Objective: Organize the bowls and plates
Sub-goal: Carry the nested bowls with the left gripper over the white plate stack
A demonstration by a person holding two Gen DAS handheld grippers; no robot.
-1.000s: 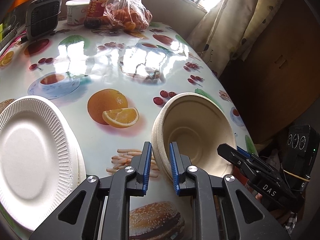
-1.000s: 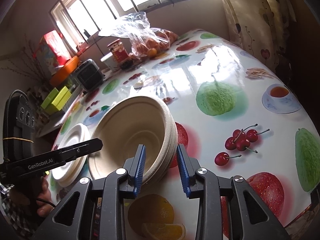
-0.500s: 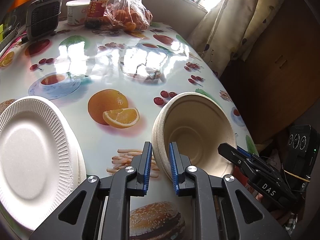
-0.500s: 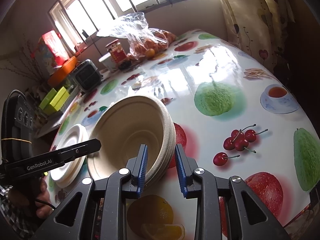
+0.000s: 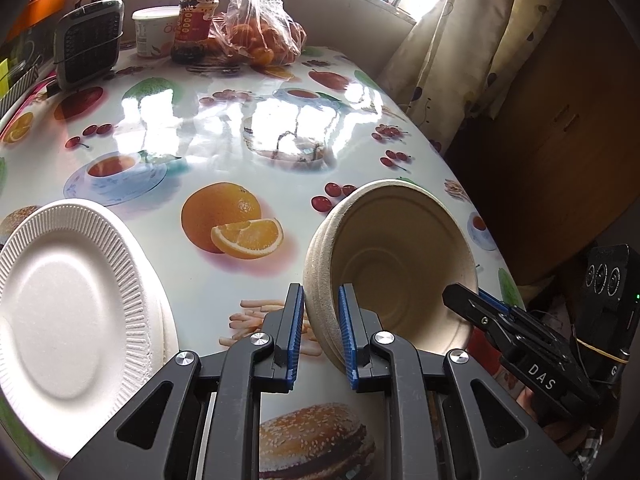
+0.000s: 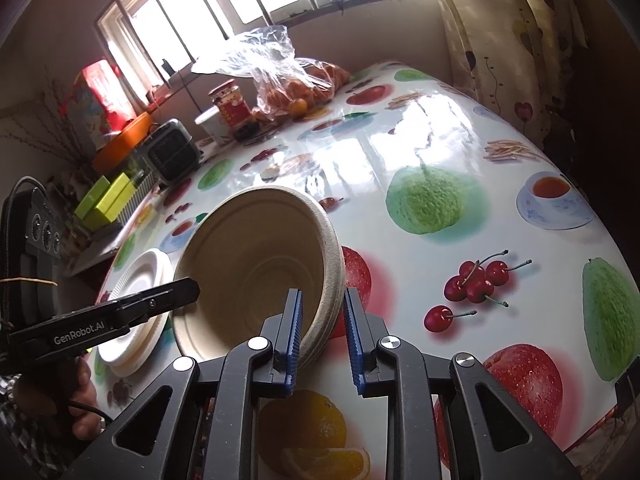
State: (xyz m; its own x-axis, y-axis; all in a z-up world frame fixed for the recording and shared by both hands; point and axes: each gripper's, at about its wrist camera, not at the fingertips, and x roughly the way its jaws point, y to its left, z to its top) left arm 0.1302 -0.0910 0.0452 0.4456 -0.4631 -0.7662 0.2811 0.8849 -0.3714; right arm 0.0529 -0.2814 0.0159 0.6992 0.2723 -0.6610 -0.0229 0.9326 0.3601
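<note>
Bowls (image 5: 394,264) of beige pulp, nested in one stack, hang tilted above the bench (image 5: 224,148), the opening turned toward the near edge. The left tongs (image 5: 319,334) pinch the stack's rim on one side, one blue pad inside and one outside. The right tongs (image 6: 321,332) straddle the opposite rim, but they look spread a little: the inner pad touches the wall, while a gap shows at the outer pad. So the weight probably rests on the left tongs alone.

The first risk is that the stack turns around this single pinch and slides out, because the pulp rim is thin and soft. A second risk is that only the outer bowls are gripped and the inner ones slip free and roll toward the bench edge, which is near. If both tongs pull in different directions, the rim could bend or tear.

White plates (image 5: 60,312) lie stacked on the bench to the left, well apart from the bowls; a careless swing of the stack could push them.

At the far end stand a bag of oranges (image 5: 256,36) and a jar (image 5: 196,24), not in danger.
</note>
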